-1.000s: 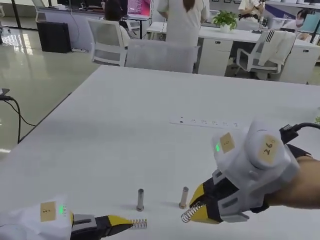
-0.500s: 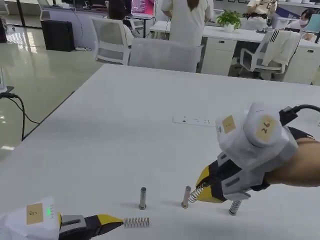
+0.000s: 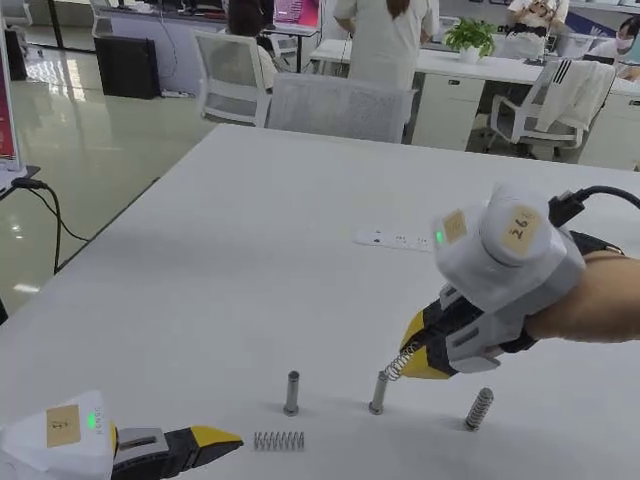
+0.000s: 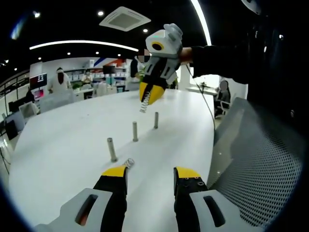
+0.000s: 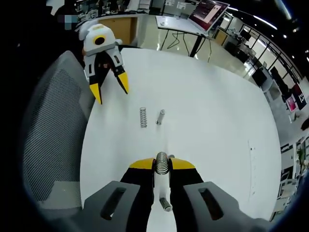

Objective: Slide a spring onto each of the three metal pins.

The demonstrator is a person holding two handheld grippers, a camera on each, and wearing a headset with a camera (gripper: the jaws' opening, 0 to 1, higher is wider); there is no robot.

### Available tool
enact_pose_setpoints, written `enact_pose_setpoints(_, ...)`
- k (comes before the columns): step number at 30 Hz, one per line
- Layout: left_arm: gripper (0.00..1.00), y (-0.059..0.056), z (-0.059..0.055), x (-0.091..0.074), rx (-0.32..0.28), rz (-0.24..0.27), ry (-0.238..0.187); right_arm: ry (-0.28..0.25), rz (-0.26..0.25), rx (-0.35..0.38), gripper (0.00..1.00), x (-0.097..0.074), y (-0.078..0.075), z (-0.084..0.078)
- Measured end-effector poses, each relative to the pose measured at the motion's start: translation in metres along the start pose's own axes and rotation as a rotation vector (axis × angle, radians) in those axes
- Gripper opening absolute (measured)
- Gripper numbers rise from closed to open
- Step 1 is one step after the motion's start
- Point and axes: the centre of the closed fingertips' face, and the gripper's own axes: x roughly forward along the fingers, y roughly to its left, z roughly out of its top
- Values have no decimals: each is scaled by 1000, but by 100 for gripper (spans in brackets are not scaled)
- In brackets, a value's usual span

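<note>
Spring one (image 3: 400,362) was clamped slantwise in the closed jaws of the right gripper (image 3: 412,358), its lower end brought to the top of the middle pin (image 3: 378,392). The left gripper (image 4: 150,171) was held with jaws apart and empty, and a second spring (image 3: 279,440) was laid on the table (image 3: 250,250) just beyond its tips. The left pin (image 3: 292,393) was seen bare. A third spring (image 3: 480,409) was stood upright at the right.
</note>
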Motion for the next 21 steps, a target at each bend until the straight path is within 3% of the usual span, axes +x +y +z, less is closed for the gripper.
enact_pose_setpoints(21,31,4,-3,-2,-5,13,0,46,24,1,8,10,-12,-8)
